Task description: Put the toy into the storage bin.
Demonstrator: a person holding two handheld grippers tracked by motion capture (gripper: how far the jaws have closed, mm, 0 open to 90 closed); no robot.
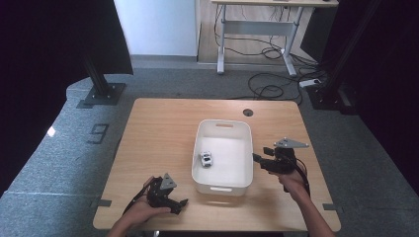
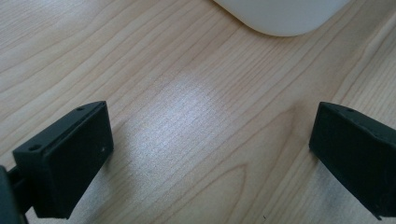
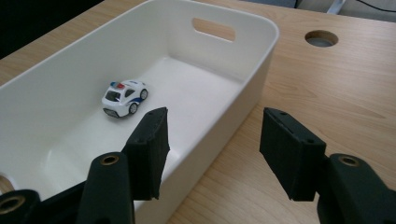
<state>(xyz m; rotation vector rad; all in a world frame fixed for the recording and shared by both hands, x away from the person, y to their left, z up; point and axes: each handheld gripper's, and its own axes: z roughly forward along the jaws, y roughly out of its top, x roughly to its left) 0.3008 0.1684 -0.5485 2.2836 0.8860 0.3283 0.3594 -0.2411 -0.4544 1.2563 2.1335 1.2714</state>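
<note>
A small white toy police car (image 1: 206, 159) with blue stripes and a red and blue light bar sat inside a white plastic bin (image 1: 222, 186) with rounded corners and a cut-out handle at each short end. The car rested on the bin's floor, close to the left wall in the high view, with bare white floor all around it. In the right gripper view the car (image 3: 123, 98) stood on its wheels near the far long wall of the bin (image 3: 243, 51).

The bin stood on a light wooden tabletop (image 1: 158, 128), right of the middle. A round hole (image 1: 248, 112) was in the tabletop behind the bin.

The right hand-held gripper (image 1: 258, 158) was just beside the bin's right wall, outside it. Its jaws were apart with nothing between them, one over the bin's edge and one over the bare wood (image 3: 212, 156).

The left hand-held gripper (image 1: 182, 205) lay low at the near left part of the tabletop, close to the bin's near corner but not touching it. Its jaws were wide apart (image 2: 210, 149) and held nothing; bare wood showed between them.
</note>
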